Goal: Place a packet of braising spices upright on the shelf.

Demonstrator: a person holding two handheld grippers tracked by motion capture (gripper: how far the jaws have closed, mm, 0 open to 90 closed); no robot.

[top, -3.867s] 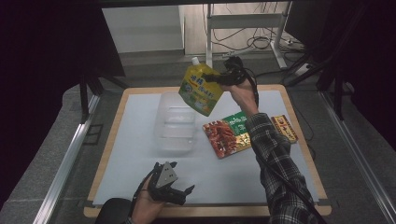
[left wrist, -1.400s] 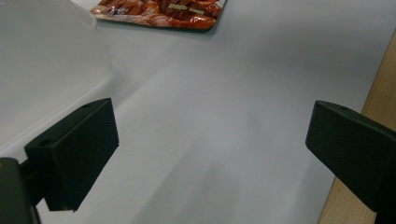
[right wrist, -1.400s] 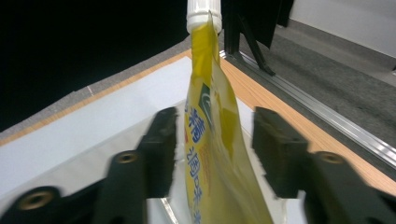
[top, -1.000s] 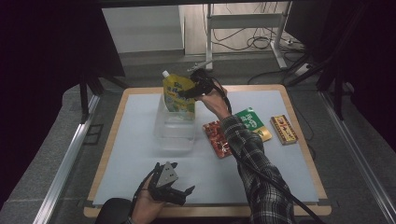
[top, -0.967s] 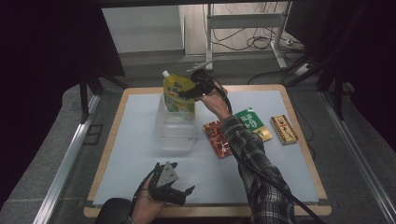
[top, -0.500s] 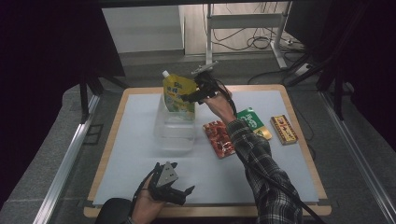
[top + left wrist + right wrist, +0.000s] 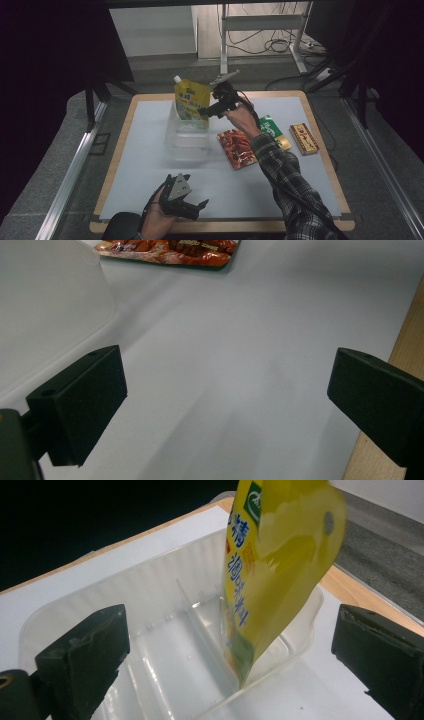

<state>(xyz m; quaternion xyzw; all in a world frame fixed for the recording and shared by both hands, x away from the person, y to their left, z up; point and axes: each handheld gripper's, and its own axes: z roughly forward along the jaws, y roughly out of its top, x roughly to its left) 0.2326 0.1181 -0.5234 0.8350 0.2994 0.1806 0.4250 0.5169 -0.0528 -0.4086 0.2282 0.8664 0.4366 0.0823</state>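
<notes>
Now, high view: yellow pouch (image 7: 191, 100) stands in clear tray (image 7: 187, 142); right tongs (image 7: 207, 111) have just let go.
Left gripper view: left tongs (image 7: 225, 400) spread, idle over worktop (image 7: 240, 365).
Right gripper view: jaws spread; pouch placed, packets remain.

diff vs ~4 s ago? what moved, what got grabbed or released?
The right gripper carried the yellow pouch leftward from above the packets into the clear bin, then opened; its jaws now stand apart and the pouch stands in the bin's far end. Unchanged: left gripper open at the near edge, red packet, green packet and brown box.
</notes>
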